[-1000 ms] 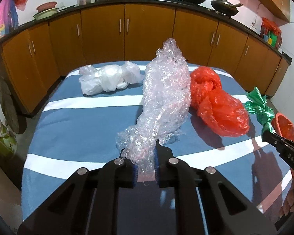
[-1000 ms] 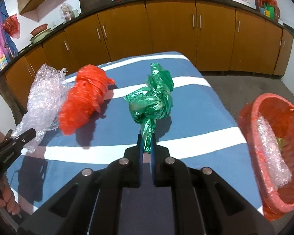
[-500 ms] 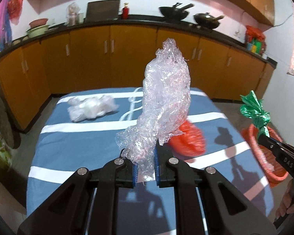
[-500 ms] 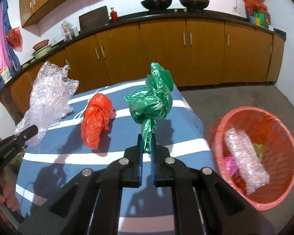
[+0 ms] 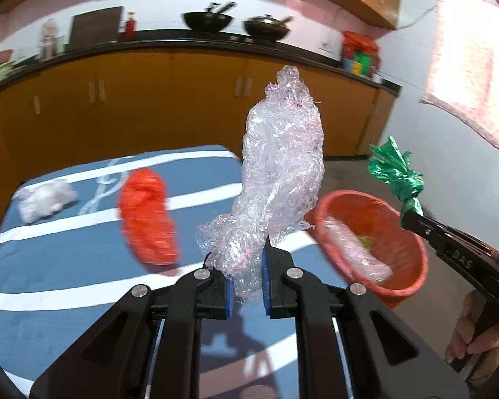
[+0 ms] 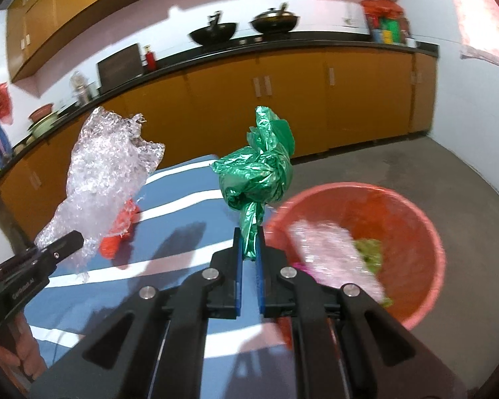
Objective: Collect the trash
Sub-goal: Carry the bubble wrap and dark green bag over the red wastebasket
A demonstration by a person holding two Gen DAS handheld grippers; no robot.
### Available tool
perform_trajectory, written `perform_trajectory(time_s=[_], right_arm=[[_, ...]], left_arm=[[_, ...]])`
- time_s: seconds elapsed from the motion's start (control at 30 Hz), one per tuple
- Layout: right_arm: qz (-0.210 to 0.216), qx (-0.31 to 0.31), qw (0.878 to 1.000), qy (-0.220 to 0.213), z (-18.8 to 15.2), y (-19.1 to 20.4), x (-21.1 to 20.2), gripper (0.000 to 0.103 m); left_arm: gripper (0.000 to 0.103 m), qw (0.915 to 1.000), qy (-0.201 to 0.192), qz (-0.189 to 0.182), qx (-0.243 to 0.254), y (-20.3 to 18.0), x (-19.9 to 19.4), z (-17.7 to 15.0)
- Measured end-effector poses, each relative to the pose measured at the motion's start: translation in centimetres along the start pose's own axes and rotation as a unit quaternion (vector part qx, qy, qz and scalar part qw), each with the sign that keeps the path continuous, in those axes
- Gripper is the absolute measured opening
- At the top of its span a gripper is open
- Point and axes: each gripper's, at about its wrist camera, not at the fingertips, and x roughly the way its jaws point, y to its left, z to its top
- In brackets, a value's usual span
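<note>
Bubble wrap point(image 5: 282, 166) is up in the air, clamped at its lower end by left claw point(image 5: 246, 287). Green bag point(image 6: 259, 173) pinched by its twisted tail in right claw point(image 6: 248, 271). Both light, soft, crinkly. Red basket point(image 6: 429, 232) beside worktop point(image 5: 66, 266), contents blurred.

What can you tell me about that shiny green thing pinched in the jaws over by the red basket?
The green plastic bag is thin, glossy film, crumpled into a wad and knotted, with a ruffled top. A twisted tail hangs from the knot, and the right gripper is shut on that tail between blue pads, so the bag stands upright above the jaws. It is held in the air, clear of the striped blue cloth, beside the red basket. Nothing else touches it.
</note>
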Motion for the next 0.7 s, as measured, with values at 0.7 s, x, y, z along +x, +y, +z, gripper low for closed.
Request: perform_trajectory(time_s=[0.7], right_arm=[[-0.073,0.058,0.996,0.009,-1.7,-11.0,-0.3,0.008]], left_arm=[[0.013,0.9922,0.045,-0.083,0.081,-11.3,7.0,-1.2]])
